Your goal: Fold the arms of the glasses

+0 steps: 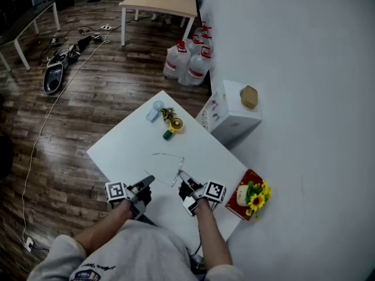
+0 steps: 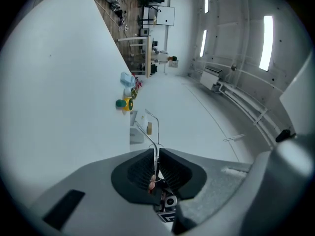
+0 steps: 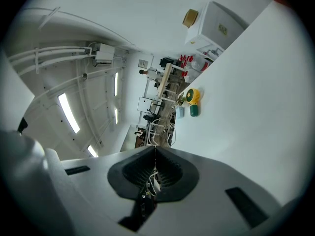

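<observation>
— Looking at the left gripper (image 2: 156,152): what has it got?
— Its jaws are clenched on one arm of the thin wire-rimmed glasses (image 1: 169,168).
— And the right gripper (image 1: 181,174)?
— Pinched tight at the frame's opposite end. The glasses span the two grippers, over the near part of the white rectangular table (image 1: 123,145).

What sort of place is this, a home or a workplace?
Probably a workroom or lab: large water jugs by the wall, cables trailing over the wood floor, a plain wooden table.
</observation>
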Demonstrator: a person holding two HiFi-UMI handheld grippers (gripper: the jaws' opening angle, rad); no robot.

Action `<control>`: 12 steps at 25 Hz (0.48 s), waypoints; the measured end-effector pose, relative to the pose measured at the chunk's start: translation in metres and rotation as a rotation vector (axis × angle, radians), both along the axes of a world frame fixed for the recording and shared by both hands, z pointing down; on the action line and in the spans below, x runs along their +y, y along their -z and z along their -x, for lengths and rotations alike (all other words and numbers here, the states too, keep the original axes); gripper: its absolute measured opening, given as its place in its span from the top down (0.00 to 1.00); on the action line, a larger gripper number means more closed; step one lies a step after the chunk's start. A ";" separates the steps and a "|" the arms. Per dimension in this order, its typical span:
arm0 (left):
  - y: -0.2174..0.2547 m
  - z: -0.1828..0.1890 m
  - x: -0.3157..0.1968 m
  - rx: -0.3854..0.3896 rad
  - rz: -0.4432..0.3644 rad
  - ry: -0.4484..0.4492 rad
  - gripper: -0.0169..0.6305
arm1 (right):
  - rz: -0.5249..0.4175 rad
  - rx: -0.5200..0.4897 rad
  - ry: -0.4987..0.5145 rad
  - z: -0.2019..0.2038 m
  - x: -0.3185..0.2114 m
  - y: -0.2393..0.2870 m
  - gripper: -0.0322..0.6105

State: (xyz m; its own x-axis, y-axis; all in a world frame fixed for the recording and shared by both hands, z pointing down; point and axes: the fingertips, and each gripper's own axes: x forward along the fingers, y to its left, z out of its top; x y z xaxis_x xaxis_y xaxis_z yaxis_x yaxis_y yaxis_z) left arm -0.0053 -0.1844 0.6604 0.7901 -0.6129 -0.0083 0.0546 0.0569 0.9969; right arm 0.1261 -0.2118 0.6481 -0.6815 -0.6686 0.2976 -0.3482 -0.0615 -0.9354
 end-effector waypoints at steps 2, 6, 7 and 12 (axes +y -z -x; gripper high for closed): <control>0.001 0.001 0.000 0.006 -0.002 -0.003 0.93 | -0.019 -0.024 0.018 0.007 0.001 0.006 0.94; 0.003 0.001 0.002 -0.003 0.002 -0.020 0.95 | -0.003 -0.016 0.031 0.013 0.007 0.004 0.94; 0.002 0.001 0.001 -0.010 0.004 -0.025 0.95 | 0.017 -0.001 0.027 0.011 0.009 0.000 0.94; 0.000 0.000 -0.003 -0.025 0.017 -0.047 0.95 | 0.039 0.007 0.044 0.018 0.015 -0.007 0.94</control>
